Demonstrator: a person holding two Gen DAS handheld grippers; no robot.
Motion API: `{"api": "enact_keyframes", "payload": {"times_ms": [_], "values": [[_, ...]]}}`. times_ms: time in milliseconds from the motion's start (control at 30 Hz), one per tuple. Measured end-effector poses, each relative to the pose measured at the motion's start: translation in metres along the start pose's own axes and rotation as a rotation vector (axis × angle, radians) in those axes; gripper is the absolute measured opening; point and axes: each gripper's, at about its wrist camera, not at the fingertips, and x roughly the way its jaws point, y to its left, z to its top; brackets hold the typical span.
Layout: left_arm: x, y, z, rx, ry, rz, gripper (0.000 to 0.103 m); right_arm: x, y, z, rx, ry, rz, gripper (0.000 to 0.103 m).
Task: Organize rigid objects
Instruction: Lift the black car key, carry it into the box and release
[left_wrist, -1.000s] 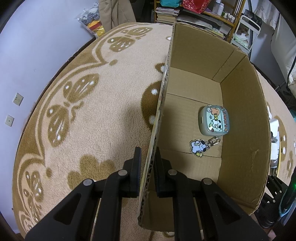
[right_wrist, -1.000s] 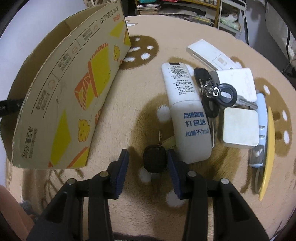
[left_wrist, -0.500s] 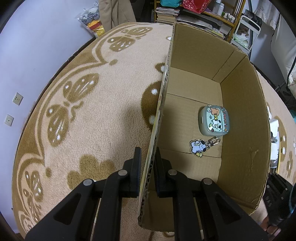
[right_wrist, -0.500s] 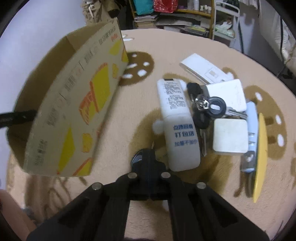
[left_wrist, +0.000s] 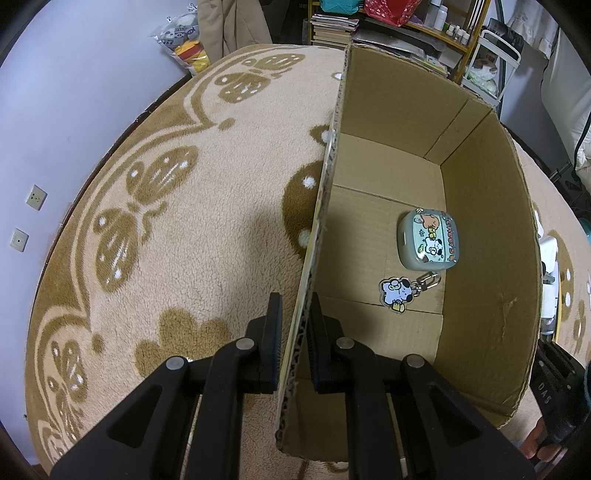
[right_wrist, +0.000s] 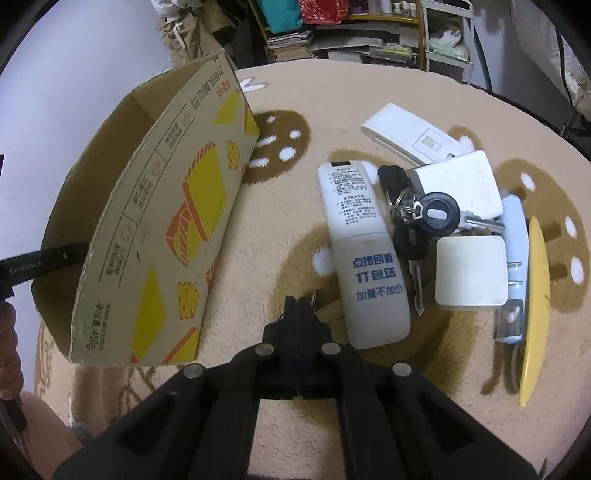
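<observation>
The left gripper (left_wrist: 295, 325) is clamping the near wall of the open cardboard box (left_wrist: 487, 236), its two black fingers (left_wrist: 271, 339) pressing the corrugated edge from either side and pointing steeply down at the beige carpet (left_wrist: 177, 229) with its brown butterfly pattern. Inside the box, on the cardboard floor, a small pale-green case (left_wrist: 428, 239) printed with cartoon animals is lying flat, and just beside it – nearer the camera – a cartoon-dog keychain charm (left_wrist: 397, 290) with a metal clasp is resting, apart from the case. In the right wrist view the right gripper (right_wrist: 298, 308) is showing its jaws drawn fully together, pad against pad; a sliver of metal key blade (right_wrist: 314, 296) is poking out just past the fingertips, but whether the pads are actually pinching it I cannot tell. Right of the gripper the pile waiting on the carpet is sitting close together: a long white remote control (right_wrist: 360, 251) with blue Chinese lettering, a bunch of keys (right_wrist: 424, 214) with black heads lying against it, a white square charger (right_wrist: 471, 275) with prongs, a second white adapter (right_wrist: 461, 181), another flat white remote (right_wrist: 410, 133) farther back, and a pale-blue item beside a yellow strip (right_wrist: 535, 306) at the far right – what those two are I cannot make out. The box, printed with yellow and orange shapes, is standing to the left of the pile, well apart from it.
</observation>
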Motion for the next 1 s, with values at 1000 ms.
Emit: {"api": "enact_keyframes", "payload": {"times_ms": [1000], "values": [[0.001,-0.001,0.000,0.004,0.000,0.004,0.012,-0.010,-0.003,0.021,0.108,-0.049,-0.006,0.003]]}}
